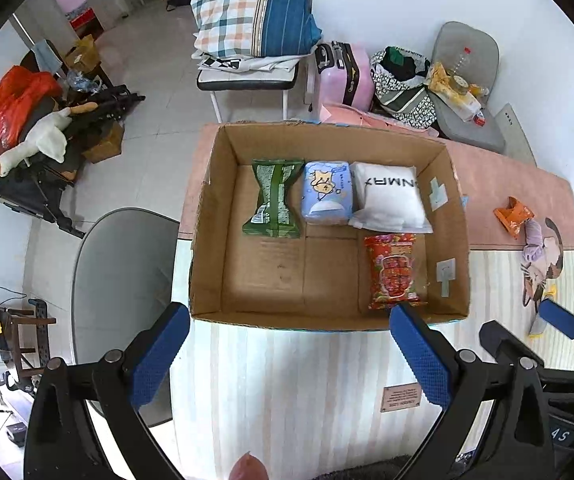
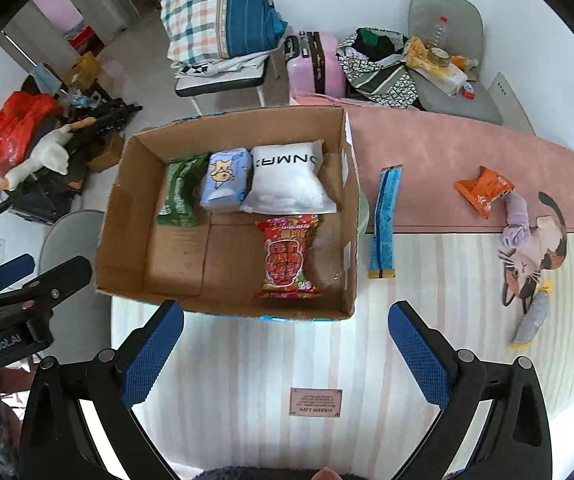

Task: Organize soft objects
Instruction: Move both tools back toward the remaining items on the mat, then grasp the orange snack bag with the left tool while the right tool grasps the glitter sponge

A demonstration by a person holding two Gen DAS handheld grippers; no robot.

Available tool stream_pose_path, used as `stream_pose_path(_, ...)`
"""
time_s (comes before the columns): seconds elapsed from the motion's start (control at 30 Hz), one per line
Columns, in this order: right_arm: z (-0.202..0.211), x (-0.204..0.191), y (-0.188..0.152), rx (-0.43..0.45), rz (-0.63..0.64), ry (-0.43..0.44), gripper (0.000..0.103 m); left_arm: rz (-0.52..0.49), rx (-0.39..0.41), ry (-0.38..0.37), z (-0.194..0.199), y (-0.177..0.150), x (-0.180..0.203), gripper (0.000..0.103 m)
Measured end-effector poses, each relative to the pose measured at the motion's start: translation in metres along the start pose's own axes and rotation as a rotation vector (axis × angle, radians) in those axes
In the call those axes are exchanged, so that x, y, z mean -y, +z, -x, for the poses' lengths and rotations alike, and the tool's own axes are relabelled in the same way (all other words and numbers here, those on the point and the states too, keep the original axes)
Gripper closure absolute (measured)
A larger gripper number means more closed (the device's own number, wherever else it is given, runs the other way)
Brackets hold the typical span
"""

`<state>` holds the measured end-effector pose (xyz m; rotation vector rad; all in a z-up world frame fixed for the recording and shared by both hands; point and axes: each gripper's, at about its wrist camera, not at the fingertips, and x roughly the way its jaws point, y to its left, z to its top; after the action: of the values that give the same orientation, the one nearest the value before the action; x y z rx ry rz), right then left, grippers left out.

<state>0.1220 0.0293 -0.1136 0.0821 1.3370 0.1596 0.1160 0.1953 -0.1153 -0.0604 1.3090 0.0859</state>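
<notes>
Both grippers — left gripper [image 1: 289, 350], right gripper [image 2: 287, 346] — hung wide open and empty before the cardboard box [image 2: 127, 216]. Four packs sat inside; next likely the orange pack [image 2: 483, 191], out on the mat.

"GenRobot.AI" on left tongs [image 2: 5, 276] body (white print).

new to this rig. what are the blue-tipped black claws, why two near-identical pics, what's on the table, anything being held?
They are two hand-held grippers, each carrying a fisheye camera looking along its fingers; one picture per hand. The left gripper and right gripper are both open and empty. Ahead is a cardboard box holding a green pack, a blue pack, a white pouch and a red pack. Outside, on the mat: a blue strip pack, an orange pack, a purple scrunchie.
</notes>
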Motion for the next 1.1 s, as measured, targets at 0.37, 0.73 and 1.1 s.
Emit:
stream_pose_path(0.37,0.033,0.144,0.003,0.05,-0.216,0.018,0.0,-0.17,0.103,0.04,0.028,0.025,0.128,0.001)
stream_pose_path(0.73,-0.023,0.406,-0.034,-0.105,-0.606,-0.184,0.0,-0.463,-0.061,-0.002,-0.075,0.075,0.347,0.002)
stream_pose_path(1.1,-0.124,0.486,-0.089,-0.284,-0.733,-0.138,0.017,-0.691,-0.22,0.09,-0.212,0.115,0.489,0.018)
